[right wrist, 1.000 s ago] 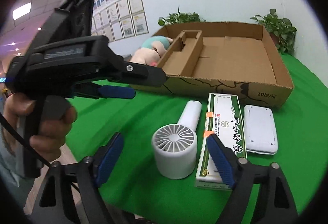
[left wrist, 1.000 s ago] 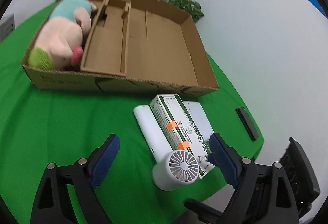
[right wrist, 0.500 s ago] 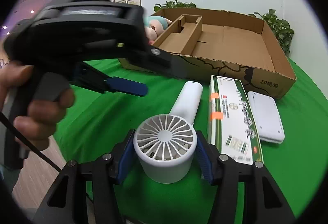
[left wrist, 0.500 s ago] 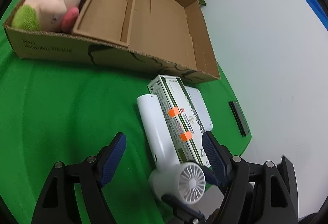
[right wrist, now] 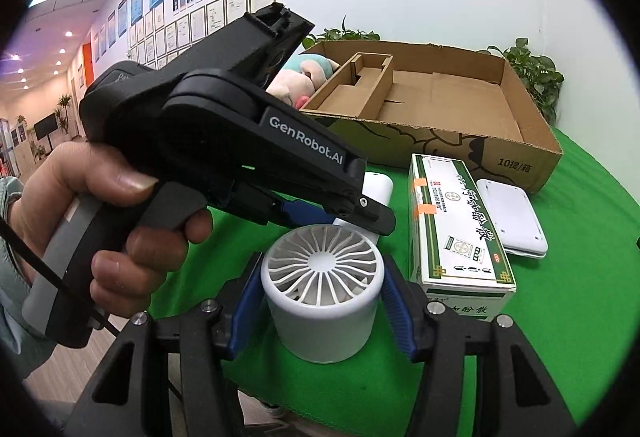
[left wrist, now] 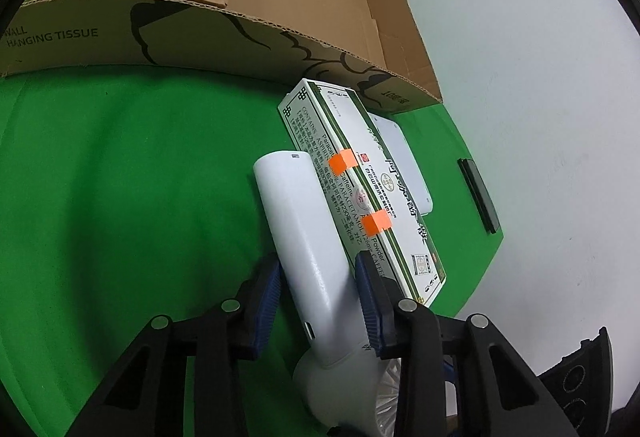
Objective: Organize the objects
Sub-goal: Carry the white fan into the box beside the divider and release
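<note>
- Right now the left gripper (left wrist: 318,287) has its blue pads clamped on the white handle of the handheld fan (left wrist: 304,233), one pad on each side, low on the handle near where it meets the round head.
- Meanwhile the right gripper (right wrist: 320,297) grasps the same fan (right wrist: 320,277) by its round head, pads pressed against the two sides of the grille housing, so both tongs hold one object.
- The fan lies on the green tablecloth (left wrist: 120,177), its handle just beside the long medicine box (left wrist: 360,189), possibly touching it; a flat white device (right wrist: 510,215) lies on the far side of that box.
- The cardboard box (right wrist: 520,117) sits behind these things, a plush toy (right wrist: 298,77) already in its left compartment and its wide section bare.
- Judged from this, the step in hand is picking up the fan to put it away in the box.
- The next move calls for lifting with both tongs together, keeping the handle clear of the medicine box, and carrying it over the near wall.
</note>
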